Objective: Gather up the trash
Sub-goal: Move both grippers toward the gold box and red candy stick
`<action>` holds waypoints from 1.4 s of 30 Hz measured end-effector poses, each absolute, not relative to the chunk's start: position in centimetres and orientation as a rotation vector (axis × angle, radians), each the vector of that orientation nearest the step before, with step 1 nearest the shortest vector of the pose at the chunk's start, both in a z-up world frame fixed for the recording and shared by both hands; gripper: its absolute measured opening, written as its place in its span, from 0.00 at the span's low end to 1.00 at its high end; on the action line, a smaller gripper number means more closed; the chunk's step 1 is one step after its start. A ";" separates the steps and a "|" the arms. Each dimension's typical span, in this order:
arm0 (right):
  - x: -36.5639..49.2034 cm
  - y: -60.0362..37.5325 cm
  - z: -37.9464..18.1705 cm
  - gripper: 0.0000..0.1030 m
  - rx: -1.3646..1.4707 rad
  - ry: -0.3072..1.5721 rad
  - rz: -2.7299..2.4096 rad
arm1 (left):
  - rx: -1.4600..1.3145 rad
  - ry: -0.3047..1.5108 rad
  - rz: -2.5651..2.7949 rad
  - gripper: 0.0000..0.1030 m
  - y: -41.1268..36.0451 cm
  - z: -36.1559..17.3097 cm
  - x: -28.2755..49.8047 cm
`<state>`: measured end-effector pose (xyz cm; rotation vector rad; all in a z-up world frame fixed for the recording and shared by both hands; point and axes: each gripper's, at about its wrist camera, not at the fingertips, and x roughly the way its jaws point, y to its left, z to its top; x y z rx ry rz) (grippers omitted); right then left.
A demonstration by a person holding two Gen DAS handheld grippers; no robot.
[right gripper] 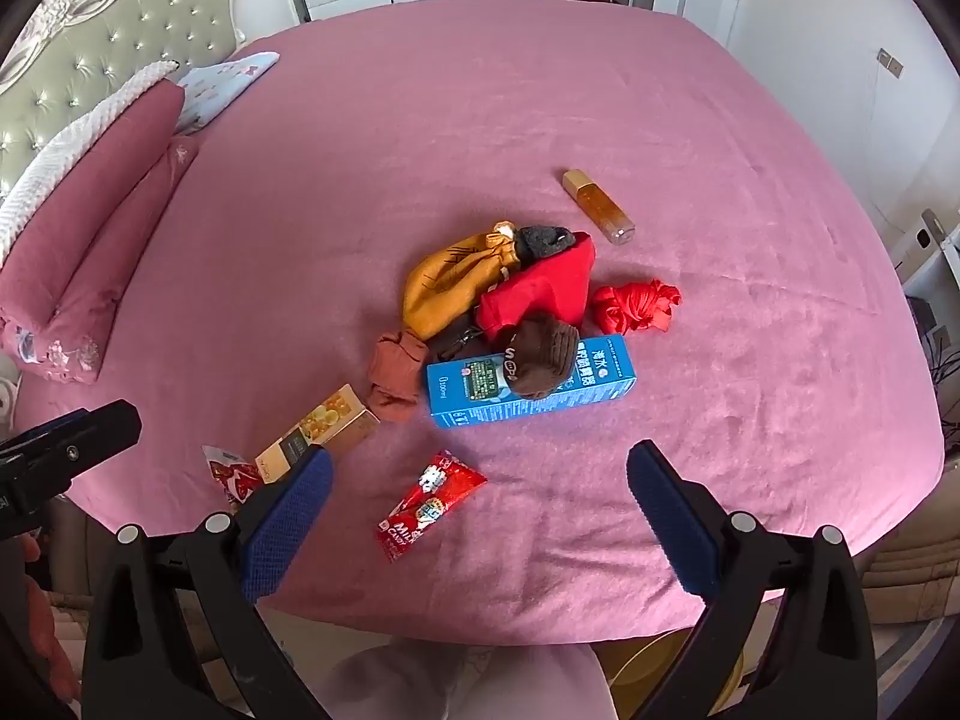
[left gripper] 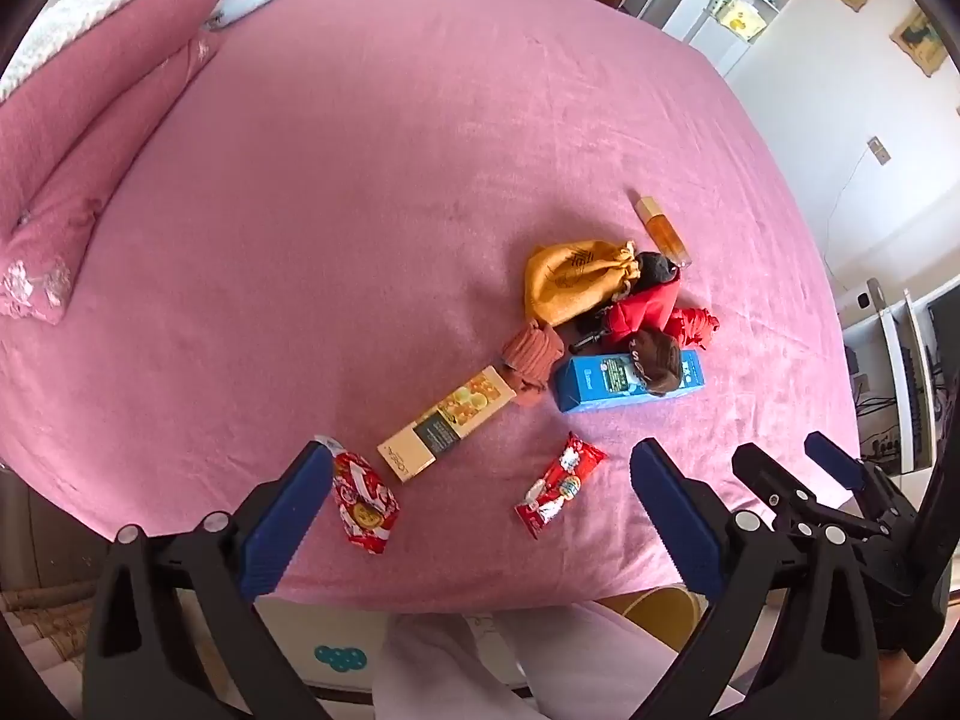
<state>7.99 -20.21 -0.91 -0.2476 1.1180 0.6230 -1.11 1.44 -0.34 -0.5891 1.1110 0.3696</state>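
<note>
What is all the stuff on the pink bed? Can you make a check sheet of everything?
Surface: pink bed sheet, smooth, pillows at the headboard end.
Job's things: two red candy wrappers, one between the right gripper's fingers in its view, one beside the left gripper's finger; both lie flat, untouched.
Clutter: cream box, blue box with a brown sock on it, yellow pouch, red cloth, red bag, amber bottle.
Grippers: left gripper and right gripper both open, empty, above the near edge.
Cables: wires near the desk at the right.
Surroundings: headboard, wardrobes, wall pictures.
</note>
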 end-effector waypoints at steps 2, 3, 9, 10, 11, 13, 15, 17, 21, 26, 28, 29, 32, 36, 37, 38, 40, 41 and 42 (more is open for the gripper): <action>8.2 -20.1 -1.0 0.92 -0.242 1.140 0.632 | -0.578 1.137 0.365 0.96 1.3 -0.6 -0.9; 8.2 -20.1 -0.9 0.92 -0.235 1.138 0.636 | -0.568 1.144 0.361 0.96 1.2 -0.7 -0.9; 8.1 -19.8 -0.7 0.92 -0.247 1.141 0.653 | -0.637 1.145 0.366 0.96 1.4 -1.0 -1.3; 8.1 -19.8 -0.7 0.92 -0.248 1.144 0.656 | -0.625 1.148 0.376 0.96 1.3 -1.0 -1.3; 8.1 -19.8 -0.7 0.92 -0.250 1.147 0.657 | -0.611 1.152 0.386 0.96 1.3 -0.9 -1.2; 8.1 -19.8 -0.6 0.92 -0.253 1.148 0.666 | -0.596 1.155 0.397 0.96 1.2 -0.8 -1.1; 8.0 -19.7 -0.6 0.92 -0.259 1.148 0.671 | -0.577 1.150 0.412 0.96 1.3 -0.6 -1.0; 8.0 -19.7 -0.7 0.92 -0.263 1.146 0.671 | -0.561 1.150 0.430 0.96 1.5 -0.5 -0.9; 8.1 -19.7 -0.8 0.92 -0.263 1.152 0.687 | -0.576 1.159 0.442 0.96 2.1 -0.7 -1.0; 8.0 -19.5 -0.9 0.92 -0.278 1.158 0.696 | -0.561 1.168 0.427 0.96 2.0 -0.5 -1.1; 8.1 -19.5 -1.1 0.92 -0.278 1.166 0.699 | -0.560 1.166 0.416 0.96 1.8 -0.5 -1.1; 8.1 -19.5 -1.1 0.92 -0.277 1.170 0.702 | -0.560 1.164 0.414 0.96 1.7 -0.4 -1.1; 8.0 -19.5 -1.3 0.92 -0.280 1.174 0.703 | -0.549 1.157 0.410 0.96 1.5 -0.3 -1.0; 7.9 -19.3 -1.5 0.92 -0.281 1.181 0.711 | -0.534 1.150 0.400 0.96 1.1 -0.1 -1.0; 7.9 -19.3 -1.6 0.92 -0.280 1.184 0.713 | -0.534 1.150 0.399 0.96 1.1 -0.1 -1.0; 7.9 -19.3 -1.6 0.92 -0.279 1.186 0.715 | -0.534 1.150 0.401 0.96 1.0 -0.2 -1.0; 7.8 -19.3 -1.7 0.92 -0.280 1.188 0.719 | -0.539 1.154 0.406 0.96 1.1 -0.3 -1.1; 7.8 -19.3 -1.7 0.92 -0.280 1.189 0.721 | -0.542 1.156 0.408 0.96 1.2 -0.4 -1.2; 7.8 -19.2 -1.8 0.92 -0.280 1.190 0.721 | -0.545 1.157 0.411 0.96 1.3 -0.5 -1.2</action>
